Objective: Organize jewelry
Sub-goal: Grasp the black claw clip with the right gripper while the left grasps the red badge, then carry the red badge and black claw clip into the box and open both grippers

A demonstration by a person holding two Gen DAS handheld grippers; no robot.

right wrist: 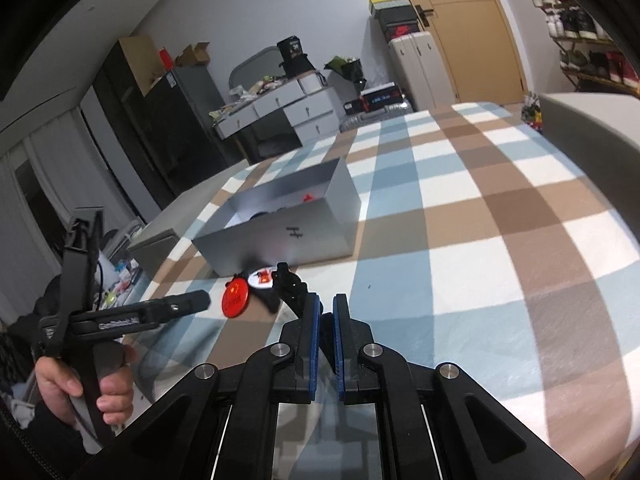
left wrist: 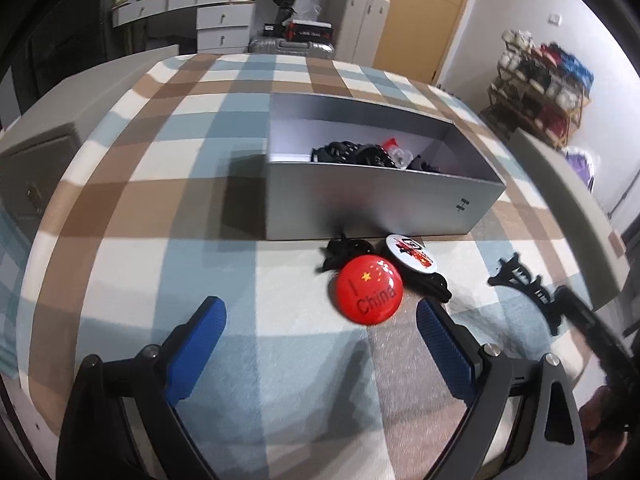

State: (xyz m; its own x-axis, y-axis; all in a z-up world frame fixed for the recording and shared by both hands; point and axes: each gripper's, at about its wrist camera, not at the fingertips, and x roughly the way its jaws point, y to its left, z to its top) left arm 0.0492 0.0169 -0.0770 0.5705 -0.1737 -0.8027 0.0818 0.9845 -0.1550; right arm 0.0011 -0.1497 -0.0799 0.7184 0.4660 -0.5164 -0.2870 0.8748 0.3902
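1. Jewelry pieces lie on the checked bed cover in front of the silver box (left wrist: 380, 204): a red badge (left wrist: 369, 290), a white badge (left wrist: 411, 252), and black items around them.
2. Right tongs (right wrist: 326, 312) are clamped on a black hair clip (right wrist: 291, 284), seen at the left view's edge (left wrist: 524, 286).
3. Left tongs (left wrist: 320, 320) stand wide apart, just short of the red badge.
4. Carry the clip clear over the box's near wall before letting go; more pieces already sit inside.
5. Pinch the badge by its rim, since the domed face looks slippery.
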